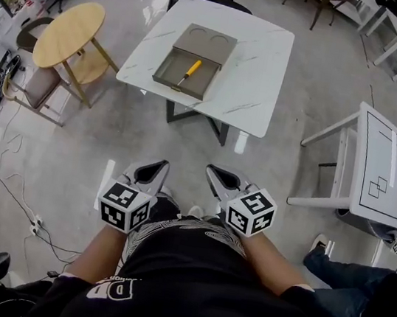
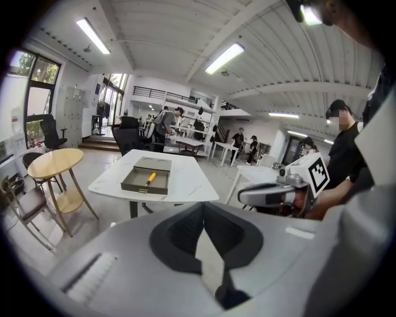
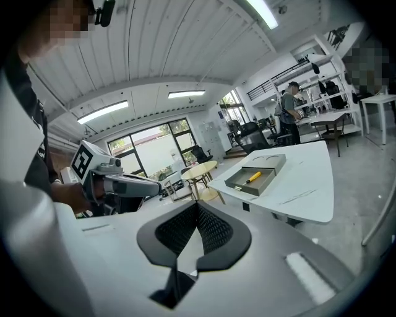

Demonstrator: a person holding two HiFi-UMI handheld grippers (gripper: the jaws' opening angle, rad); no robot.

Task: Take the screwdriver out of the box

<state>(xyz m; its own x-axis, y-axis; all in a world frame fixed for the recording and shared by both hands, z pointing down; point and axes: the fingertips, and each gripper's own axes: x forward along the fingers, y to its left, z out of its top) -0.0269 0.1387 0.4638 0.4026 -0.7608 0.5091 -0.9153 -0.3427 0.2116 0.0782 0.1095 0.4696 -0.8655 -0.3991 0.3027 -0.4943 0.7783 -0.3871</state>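
- Screwdriver removal has not begun: the yellow-handled screwdriver [image 1: 190, 68] lies slantwise in the open compartment of the shallow grey box [image 1: 211, 41], untouched.
- That box sits on the white marble-patterned square table [image 1: 261, 71] with its open half toward the person. By my reading, this leaves the tool free to be lifted straight out from above.
- The person stands well apart from the table, with bare floor between, so neither gripper is within reach of the box.
- The left gripper [image 1: 157, 167] is held low in front of the body, jaws together with nothing between them. Its own view shows the dark pads meeting and the box far off beyond them.
- The right gripper [image 1: 215, 174] is carried the same way just beside it, jaws likewise closed on nothing, and it too looks toward the table.
- Both seem held in a resting carry, likely because there is nothing to grasp until the table is reached.
- The next move probably calls for walking up, parting one pair of jaws and setting them across the yellow handle, the thickest part to pinch.
- A light round wooden table [image 1: 67, 32] stands to the left, off the direct line to the box.
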